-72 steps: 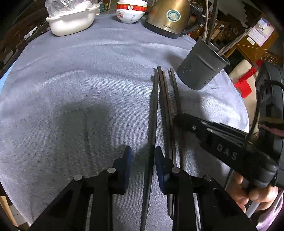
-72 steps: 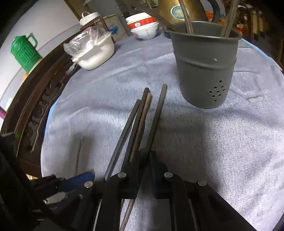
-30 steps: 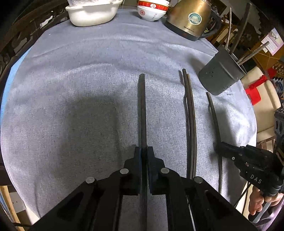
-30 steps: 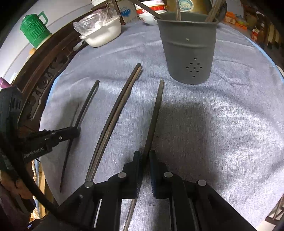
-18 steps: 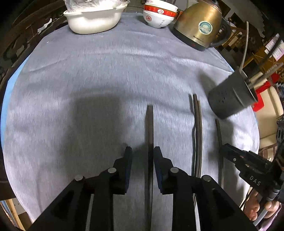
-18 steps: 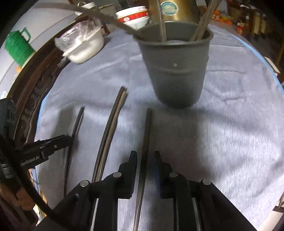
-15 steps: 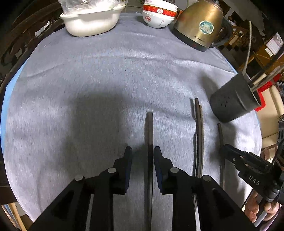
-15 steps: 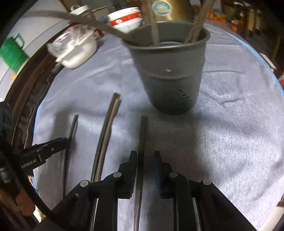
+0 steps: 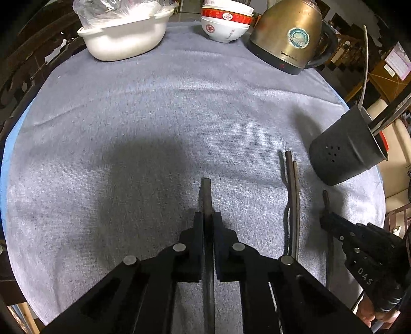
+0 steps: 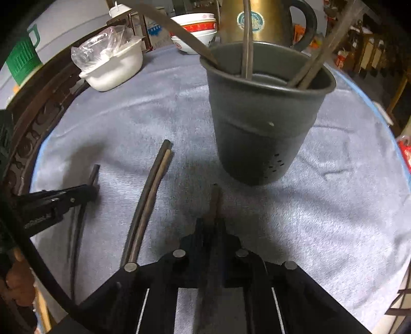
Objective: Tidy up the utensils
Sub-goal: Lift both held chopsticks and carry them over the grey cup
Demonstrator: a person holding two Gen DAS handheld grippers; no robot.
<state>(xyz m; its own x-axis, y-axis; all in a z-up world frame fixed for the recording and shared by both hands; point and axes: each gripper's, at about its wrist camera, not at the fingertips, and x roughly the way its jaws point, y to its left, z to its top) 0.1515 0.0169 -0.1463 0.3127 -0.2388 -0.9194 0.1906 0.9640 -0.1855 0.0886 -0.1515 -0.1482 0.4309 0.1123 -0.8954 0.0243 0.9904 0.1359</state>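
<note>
While the left gripper point(image 9: 208, 218) pinched one dark chopstick point(image 9: 206, 190), the right gripper point(image 10: 211, 223) pinched another chopstick point(image 10: 214, 195) beside the gray cup point(image 10: 262, 128).

matte black jaws, silver rivets

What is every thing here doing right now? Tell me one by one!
Left hand-held gripper: shut on left chopstick.
Right hand-held gripper: shut on right chopstick.
Chopstick pair: lying together on the cloth, not gripped.
Utensil holder: upright, open-topped, with utensils standing inside.
Kettle: upright at the far edge.
Bowls: stacked.
White dish: covered with plastic.
</note>
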